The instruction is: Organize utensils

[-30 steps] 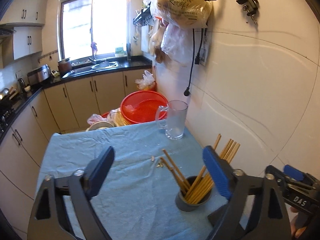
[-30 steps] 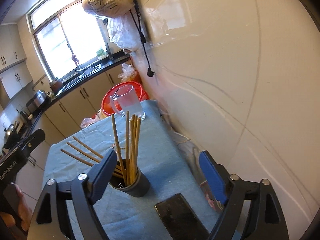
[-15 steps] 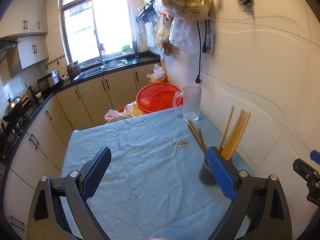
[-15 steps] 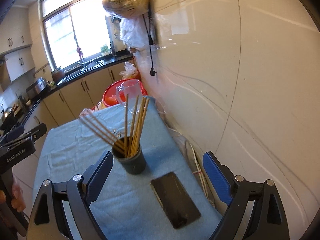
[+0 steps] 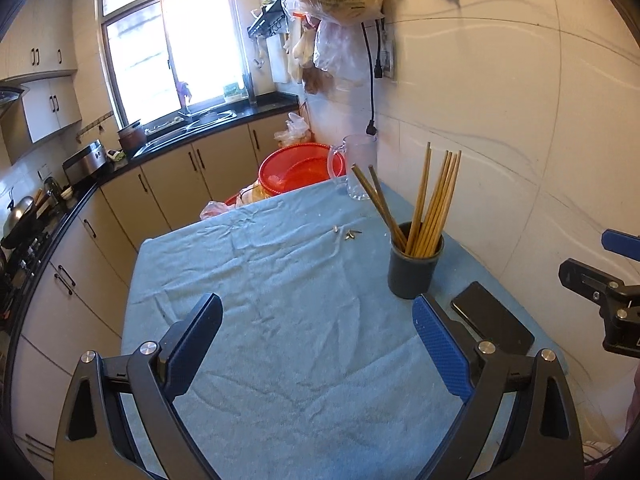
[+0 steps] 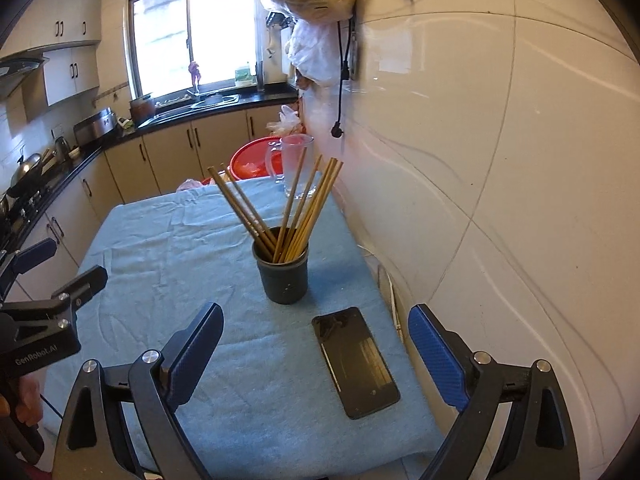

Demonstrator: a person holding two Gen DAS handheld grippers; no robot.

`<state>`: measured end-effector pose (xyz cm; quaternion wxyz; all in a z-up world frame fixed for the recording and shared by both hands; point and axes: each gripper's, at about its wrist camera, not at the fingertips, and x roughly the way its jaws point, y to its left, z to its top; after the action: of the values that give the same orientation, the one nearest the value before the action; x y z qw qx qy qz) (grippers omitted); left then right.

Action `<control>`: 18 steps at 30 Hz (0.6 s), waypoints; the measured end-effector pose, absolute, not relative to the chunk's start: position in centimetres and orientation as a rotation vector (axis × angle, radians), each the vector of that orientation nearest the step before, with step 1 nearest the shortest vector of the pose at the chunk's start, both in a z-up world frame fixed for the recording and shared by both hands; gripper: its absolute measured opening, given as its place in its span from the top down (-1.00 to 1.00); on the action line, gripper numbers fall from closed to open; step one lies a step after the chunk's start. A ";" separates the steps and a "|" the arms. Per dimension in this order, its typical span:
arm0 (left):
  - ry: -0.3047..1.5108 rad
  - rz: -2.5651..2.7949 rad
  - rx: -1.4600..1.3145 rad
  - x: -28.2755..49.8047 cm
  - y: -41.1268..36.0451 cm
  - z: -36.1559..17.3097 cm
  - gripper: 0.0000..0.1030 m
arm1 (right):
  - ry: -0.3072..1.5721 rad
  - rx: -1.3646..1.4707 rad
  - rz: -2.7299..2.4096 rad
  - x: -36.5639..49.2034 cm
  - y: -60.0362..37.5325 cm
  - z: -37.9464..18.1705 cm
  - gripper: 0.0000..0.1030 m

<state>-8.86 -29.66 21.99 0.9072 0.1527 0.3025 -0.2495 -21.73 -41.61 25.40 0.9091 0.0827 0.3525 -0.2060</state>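
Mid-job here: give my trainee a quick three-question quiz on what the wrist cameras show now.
1. True or false: all chopsticks stand in the dark cup.
2. What lies on the blue cloth nearest the right claw? A) phone B) spoon C) plate
3. Fill in: the glass mug stands at the table's far edge, beside the ____.

Key: 1 true; 2 A, the phone; 3 wall.

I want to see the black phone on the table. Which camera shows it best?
The right wrist view: the phone lies whole and near, between the open fingers. In the left wrist view the phone sits off to the side, partly hidden behind a finger.
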 end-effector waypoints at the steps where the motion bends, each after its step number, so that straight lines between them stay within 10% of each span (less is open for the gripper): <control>1: 0.623 -0.510 0.309 -9.0 -29.4 22.0 -0.85 | 0.727 0.168 -0.421 -21.8 -41.5 25.4 -0.86; 18: 0.670 -0.393 0.227 -8.1 -28.7 21.6 -0.85 | 0.781 0.128 -0.390 -20.9 -42.0 23.7 -0.86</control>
<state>-8.08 -28.66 21.55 0.9192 0.1105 0.3261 -0.1913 -20.88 -41.99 23.71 0.9043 0.0622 0.3779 -0.1888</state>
